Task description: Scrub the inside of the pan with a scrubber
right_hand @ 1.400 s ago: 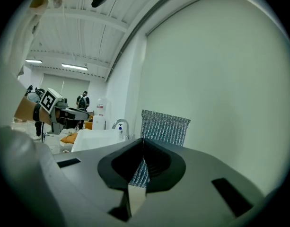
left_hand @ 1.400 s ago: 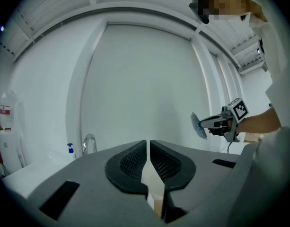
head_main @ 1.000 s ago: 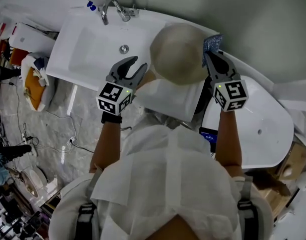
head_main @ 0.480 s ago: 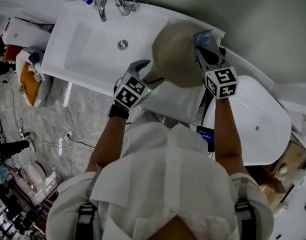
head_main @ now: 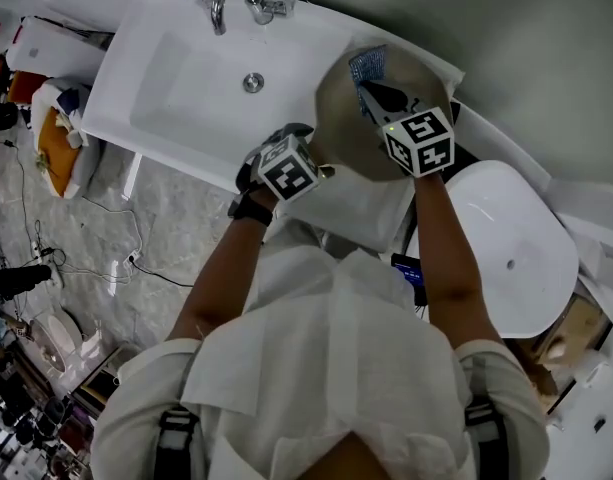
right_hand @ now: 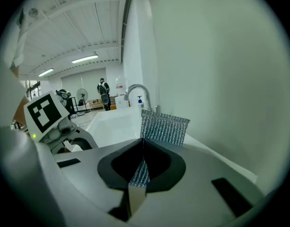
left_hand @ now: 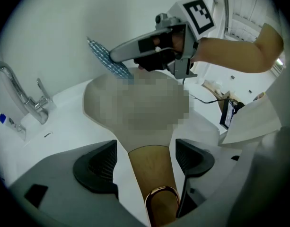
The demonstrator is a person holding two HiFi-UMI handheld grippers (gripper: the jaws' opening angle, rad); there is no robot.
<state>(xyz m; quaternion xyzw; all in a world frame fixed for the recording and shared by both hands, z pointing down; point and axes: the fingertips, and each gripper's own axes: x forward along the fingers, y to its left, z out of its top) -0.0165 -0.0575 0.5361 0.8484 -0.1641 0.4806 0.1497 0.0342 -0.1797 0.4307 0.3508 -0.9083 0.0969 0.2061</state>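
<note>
While the right gripper [right_hand: 142, 162] is pinched tight on one edge of the scrubber [right_hand: 163, 126], the left gripper [left_hand: 147, 162] is not gripping anything. Its jaws have just been opening and stand wide, astride the handle [left_hand: 152, 174] of the pan [head_main: 341, 128] with both pads clear of it.

Scrubber: thin blue-grey mesh sheet, most of it sticking out past the jaw tips, hanging over the far side of the pan. Looks soft and floppy, so it will likely fold under load. Lay it flat on the surface rather than leading with an edge.

Pan: pale beige, on the white counter [head_main: 366, 213], just right of the sink [head_main: 156, 118] and close to the wall [head_main: 526, 48]. Handle points back toward the person. Tap [head_main: 236, 3] sits at the sink's far edge.

Handling guess: rigid, moderate weight, smooth body. The counter looks slick, so the pan probably slides or spins under scrubbing unless pinned. Handle is wood-toned, tapered, with a metal ring [left_hand: 160, 195] at its end. Take hold mid-handle ahead of the ring, where the wood should give the pads bite. The ring would probably pivot in the pads.
</note>
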